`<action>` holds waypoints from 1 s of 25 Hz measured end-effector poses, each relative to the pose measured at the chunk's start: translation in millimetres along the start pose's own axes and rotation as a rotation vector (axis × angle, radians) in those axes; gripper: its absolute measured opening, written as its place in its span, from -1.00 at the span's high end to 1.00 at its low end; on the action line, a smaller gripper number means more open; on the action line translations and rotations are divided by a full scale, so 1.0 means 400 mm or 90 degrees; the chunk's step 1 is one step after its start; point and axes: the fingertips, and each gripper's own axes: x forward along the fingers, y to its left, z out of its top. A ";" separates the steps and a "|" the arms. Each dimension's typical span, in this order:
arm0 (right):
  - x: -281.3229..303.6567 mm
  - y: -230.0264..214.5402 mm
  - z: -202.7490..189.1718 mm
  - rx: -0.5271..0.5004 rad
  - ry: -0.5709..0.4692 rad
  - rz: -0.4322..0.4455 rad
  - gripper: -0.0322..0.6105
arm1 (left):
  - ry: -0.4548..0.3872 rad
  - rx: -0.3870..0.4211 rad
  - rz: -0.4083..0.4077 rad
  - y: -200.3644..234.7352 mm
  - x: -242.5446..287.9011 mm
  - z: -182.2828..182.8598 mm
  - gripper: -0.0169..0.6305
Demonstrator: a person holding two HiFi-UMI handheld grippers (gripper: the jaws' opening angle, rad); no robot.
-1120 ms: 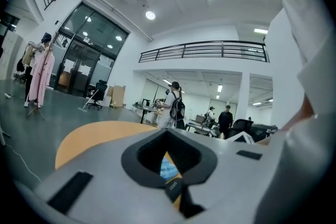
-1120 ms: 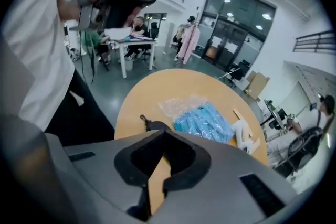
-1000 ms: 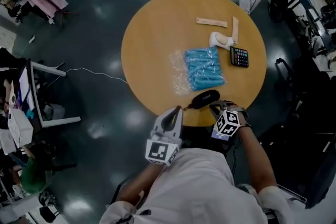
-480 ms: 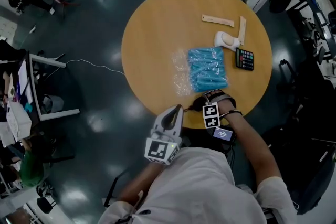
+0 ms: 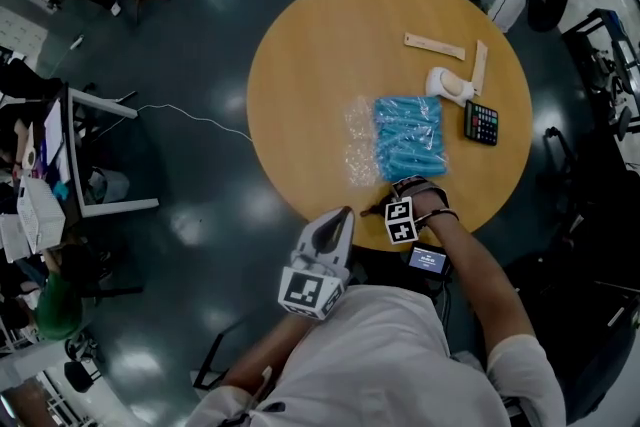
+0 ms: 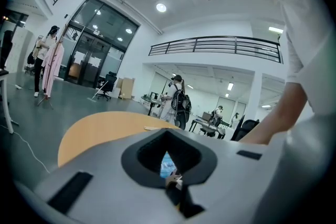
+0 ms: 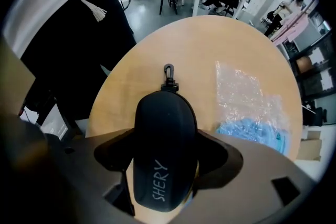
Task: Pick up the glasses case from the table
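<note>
Now right hand-held gripper [image 7: 165,157] clamps glasses case [image 7: 165,123] at table [image 7: 210,42] edge; left hand-held gripper [image 6: 172,182] closed.

Blue packet [image 5: 408,137] (clear wrap), calculator [image 5: 481,123], wooden sticks [image 5: 434,46]

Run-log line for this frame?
right gripper: shut on glasses case at table edge | left gripper: shut, empty | lift: not confirmed
</note>
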 end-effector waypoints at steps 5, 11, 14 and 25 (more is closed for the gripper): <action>-0.074 -0.035 0.001 0.069 -0.045 -0.083 -0.15 | -0.005 0.008 -0.008 0.001 0.009 0.011 0.93; -0.379 -0.117 -0.032 0.342 -0.267 -0.256 -0.15 | -0.032 0.023 -0.013 0.002 0.034 0.053 0.93; -0.583 -0.137 -0.079 0.509 -0.456 -0.359 -0.15 | -0.048 0.029 -0.019 -0.009 0.047 0.075 0.93; -1.088 -0.029 -0.232 0.873 -0.811 -0.782 -0.15 | -0.127 0.108 -0.026 -0.068 0.098 0.223 0.93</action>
